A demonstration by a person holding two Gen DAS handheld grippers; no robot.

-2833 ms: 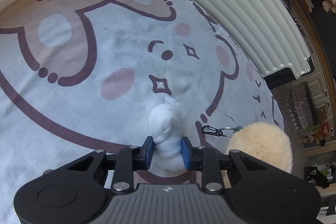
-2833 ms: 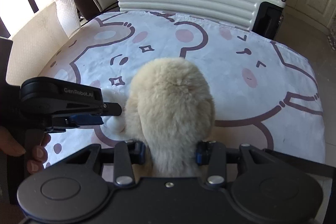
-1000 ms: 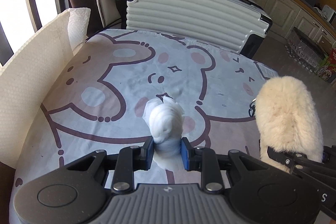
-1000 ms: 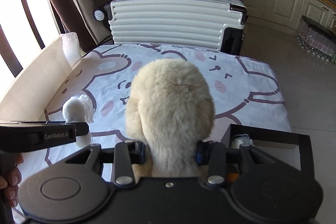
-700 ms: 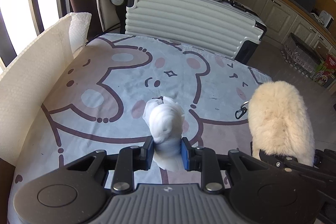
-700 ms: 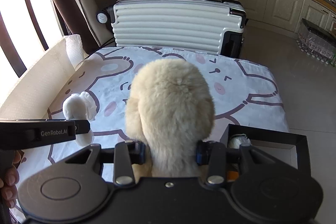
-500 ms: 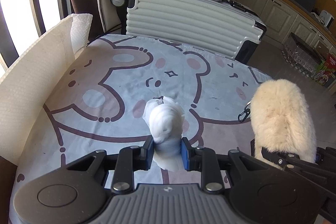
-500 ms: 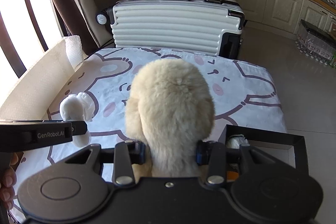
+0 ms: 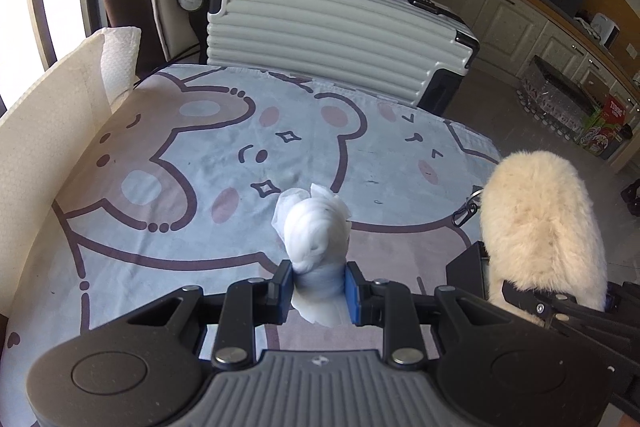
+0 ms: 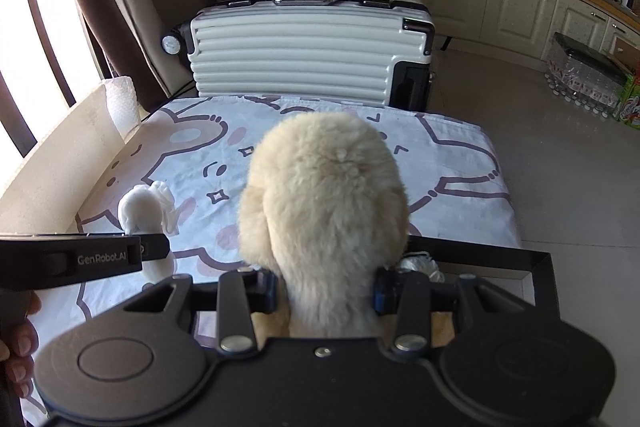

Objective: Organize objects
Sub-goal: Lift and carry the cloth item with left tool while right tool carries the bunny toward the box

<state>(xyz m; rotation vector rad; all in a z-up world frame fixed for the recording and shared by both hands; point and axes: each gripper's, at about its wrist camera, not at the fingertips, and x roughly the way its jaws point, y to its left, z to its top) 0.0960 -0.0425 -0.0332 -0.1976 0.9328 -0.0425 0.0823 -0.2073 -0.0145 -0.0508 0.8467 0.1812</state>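
Behind the right hand-held gripper (image 10: 324,297) clamping the plush (image 10: 324,211), a black box (image 10: 536,267) sits half hidden.

"GenRobot.AI" is showing in grey letters on the black plastic left gripper (image 10: 150,259), lower left of the right wrist view. Nothing else is reading clearly.

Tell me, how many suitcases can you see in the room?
1. The white ribbed suitcase lies on its side on the floor at the far end of the cartoon-bear cloth. Others could be hidden behind it or outside the pictures.
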